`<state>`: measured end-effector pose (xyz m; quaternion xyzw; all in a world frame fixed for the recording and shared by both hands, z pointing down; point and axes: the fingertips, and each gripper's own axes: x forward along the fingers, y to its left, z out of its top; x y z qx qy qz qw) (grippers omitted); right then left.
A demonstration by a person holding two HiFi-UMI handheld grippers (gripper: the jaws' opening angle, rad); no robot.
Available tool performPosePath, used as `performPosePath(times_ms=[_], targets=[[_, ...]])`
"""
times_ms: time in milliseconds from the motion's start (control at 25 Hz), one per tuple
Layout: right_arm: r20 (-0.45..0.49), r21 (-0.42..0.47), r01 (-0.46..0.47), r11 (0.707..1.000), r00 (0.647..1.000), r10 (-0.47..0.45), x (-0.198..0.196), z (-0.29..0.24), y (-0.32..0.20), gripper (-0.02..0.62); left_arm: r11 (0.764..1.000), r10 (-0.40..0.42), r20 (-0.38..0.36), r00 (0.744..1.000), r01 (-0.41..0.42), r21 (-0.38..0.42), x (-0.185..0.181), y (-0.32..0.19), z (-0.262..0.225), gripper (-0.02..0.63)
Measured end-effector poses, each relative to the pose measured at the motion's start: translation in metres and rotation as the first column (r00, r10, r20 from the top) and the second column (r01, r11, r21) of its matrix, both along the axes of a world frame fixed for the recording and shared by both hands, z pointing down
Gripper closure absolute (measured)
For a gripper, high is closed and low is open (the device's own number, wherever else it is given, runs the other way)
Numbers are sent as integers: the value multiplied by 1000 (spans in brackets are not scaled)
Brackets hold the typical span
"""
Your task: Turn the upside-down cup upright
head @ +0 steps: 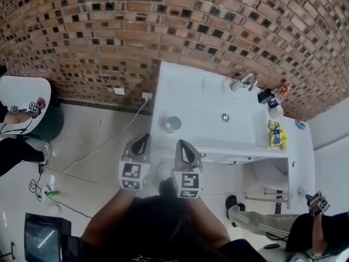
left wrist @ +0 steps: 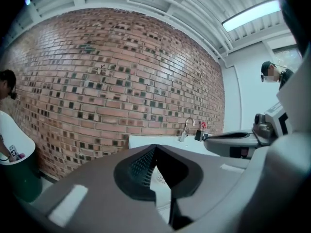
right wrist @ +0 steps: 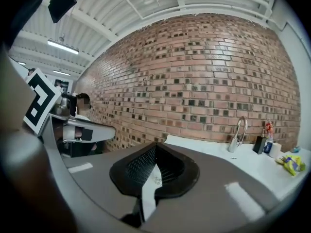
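On the white counter, cup (head: 173, 123): it sits near the front-left corner of the counter (head: 196, 91), well apart from the faucet (head: 245, 82). From above it shows only as a small, round, greyish disc, too small to tell which end is up.
Left gripper (head: 143, 141): it hangs in front of the counter's edge, near the cup but not touching it. In the left gripper view, its 2 jaws are pressed together at the tips with nothing between them (left wrist: 154, 148).
Right gripper (head: 182, 146): it is just beside the left one. Its 2 jaws also meet tip to tip with nothing between them (right wrist: 155, 148).
Likely handling: the cup looks light and stiff with a smooth wall, so it may slip under a weak pinch. The material cannot be told, so it should be treated as breakable.
Where to hold: the side wall at about mid-height, 1 jaw on each side, which leaves room to roll the wrist over.
First need: the jaws must spread before either gripper can take it.
Risk: the cup stands close to the counter's front edge, so a sideways nudge could send it off.
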<state>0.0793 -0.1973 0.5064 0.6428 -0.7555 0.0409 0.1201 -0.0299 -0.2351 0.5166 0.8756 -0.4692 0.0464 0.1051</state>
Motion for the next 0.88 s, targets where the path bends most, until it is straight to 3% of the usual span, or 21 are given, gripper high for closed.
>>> performPosePath(times_ms=[160,320,600,880], targets=[[32,-23,-2,1000,999,3,5,4,11,581,1000,29,34,999,-29,6,7,10,2,612],[1,-21,24,999,1000,-24,5,6,22,581,999,50,36,998,-50,13,14,17,-4,612],[60,-26,36,999,998,-35,9,15,37,581,998,58,81,995,-60,27,25,36,-3,612],[65,-47,16,999,998,-13,33,19,71,581,998,63,110,992,-65,17,42,72,2,612]])
